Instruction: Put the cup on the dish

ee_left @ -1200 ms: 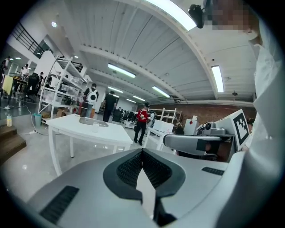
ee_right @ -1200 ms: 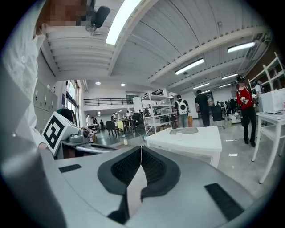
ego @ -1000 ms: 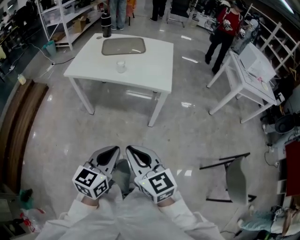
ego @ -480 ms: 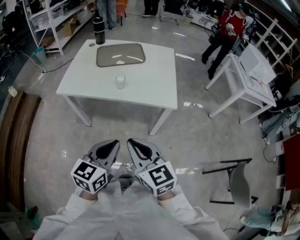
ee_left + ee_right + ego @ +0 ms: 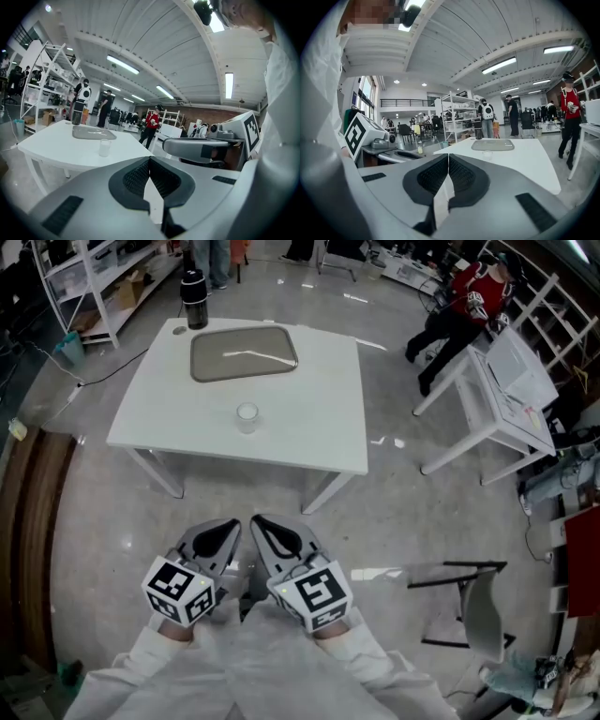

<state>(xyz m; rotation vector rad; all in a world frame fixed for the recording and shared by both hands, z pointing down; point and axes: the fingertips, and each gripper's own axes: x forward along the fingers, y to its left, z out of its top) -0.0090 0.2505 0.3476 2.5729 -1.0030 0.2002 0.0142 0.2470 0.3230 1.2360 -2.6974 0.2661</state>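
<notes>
Drawing nearer to the worktop (image 5: 319, 418): cup (image 5: 247, 414) short of dish (image 5: 244, 353), both well ahead of the fingers (image 5: 136, 178). Left gripper (image 5: 225, 527), right gripper (image 5: 262, 525) pressed together, empty. Too far to grasp.

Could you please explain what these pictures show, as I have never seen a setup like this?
There is no robot: a person holds a two-jaw tool in each hand. One picture is from a camera on the person's head, looking down; the left tool and right tool show at its bottom. The other two are from cameras riding on each tool, looking along its jaws. Both tools are shut and empty. Ahead stands a white table with a cup, a dish beyond it, and a dark bottle at the far corner.
</notes>
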